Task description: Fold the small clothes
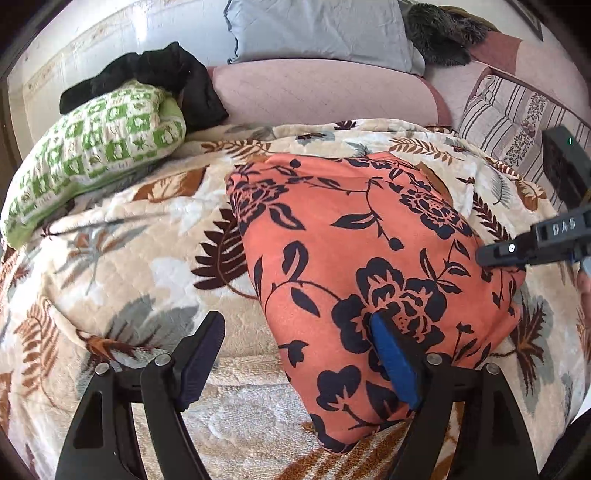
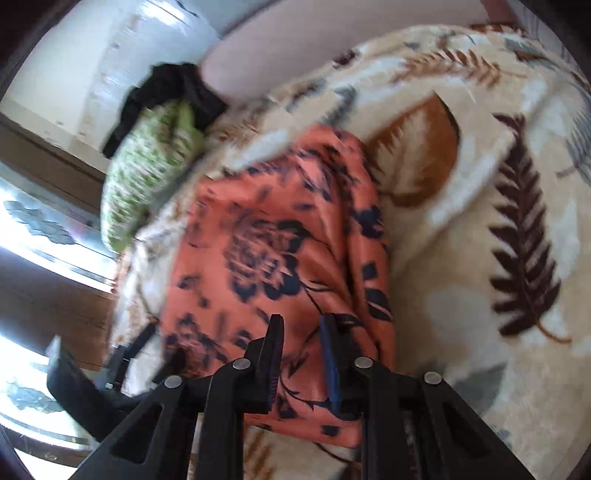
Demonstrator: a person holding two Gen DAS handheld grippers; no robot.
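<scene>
An orange cloth with a dark floral print (image 1: 354, 251) lies folded on the leaf-patterned blanket (image 1: 140, 236). My left gripper (image 1: 295, 343) is open just above its near left edge, with the blue-padded finger (image 1: 395, 362) over the cloth and the other finger over the blanket. My right gripper (image 1: 495, 254) shows at the cloth's right edge in the left wrist view. In the right wrist view the right gripper (image 2: 303, 343) has its jaws narrowly apart, hovering over the orange cloth (image 2: 266, 258); I cannot tell whether it pinches fabric. That view is motion-blurred.
A green-and-white checked pillow (image 1: 92, 155) with a black garment (image 1: 155, 74) on it lies at the far left. A pink bolster (image 1: 325, 92), a grey pillow (image 1: 325, 29) and a striped cushion (image 1: 517, 122) sit at the back. The floor shows at left (image 2: 44, 229).
</scene>
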